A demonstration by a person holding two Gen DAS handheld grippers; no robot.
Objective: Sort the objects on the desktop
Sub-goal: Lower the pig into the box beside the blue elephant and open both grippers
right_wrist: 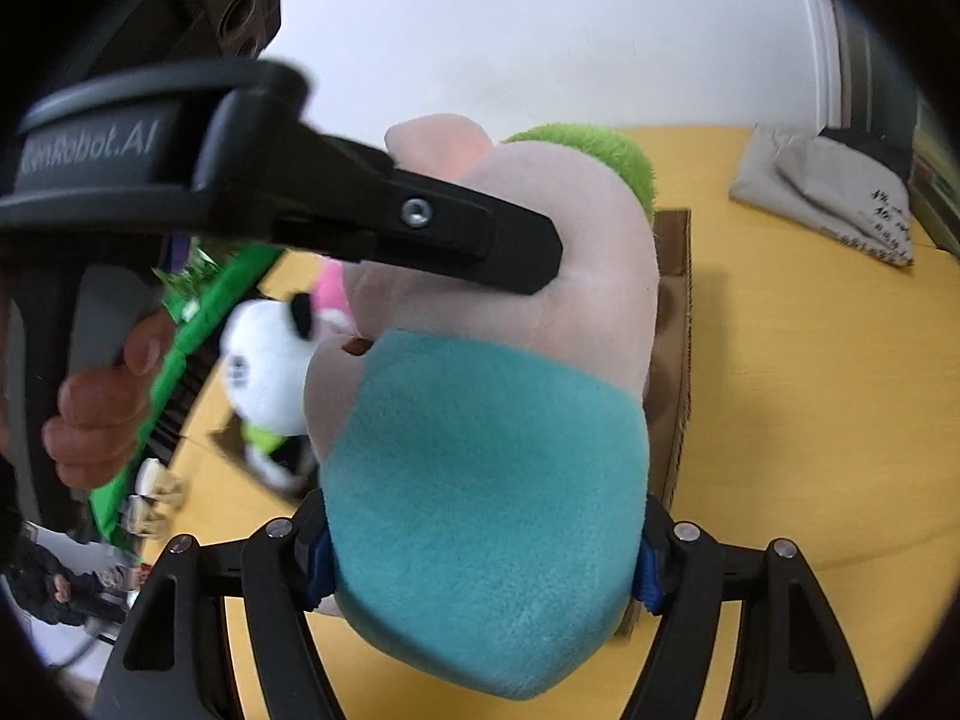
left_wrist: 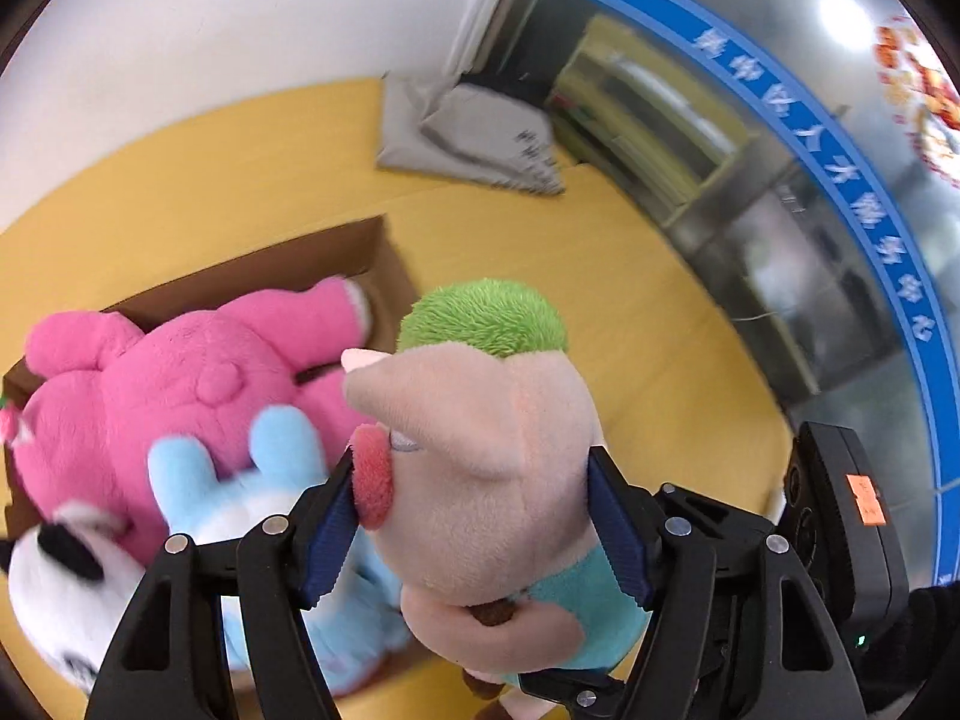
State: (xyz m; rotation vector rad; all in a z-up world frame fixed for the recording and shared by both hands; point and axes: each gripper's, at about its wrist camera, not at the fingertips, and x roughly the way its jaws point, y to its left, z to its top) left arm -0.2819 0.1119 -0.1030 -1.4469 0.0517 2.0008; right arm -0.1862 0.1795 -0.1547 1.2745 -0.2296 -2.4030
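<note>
Left gripper (left_wrist: 474, 516) is clamped on the head of the pig plush (left_wrist: 480, 480), its blue pads (left_wrist: 327, 531) pressing both sides. Right gripper (right_wrist: 480, 564) is clamped on the same toy's teal body (right_wrist: 486, 510). The pig plush is held above the yellow table (left_wrist: 630, 312), just beside the cardboard box (left_wrist: 384, 264) containing the pink plush (left_wrist: 198, 384), blue plush (left_wrist: 264, 480) and panda plush (left_wrist: 60, 588).

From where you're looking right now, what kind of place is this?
Probably an office or workroom rather than a home: a yellow wood desktop against a plain white wall, a glass partition with a blue lettered band, and a grey mailing bag. Plush toys fill a cardboard box.
</note>
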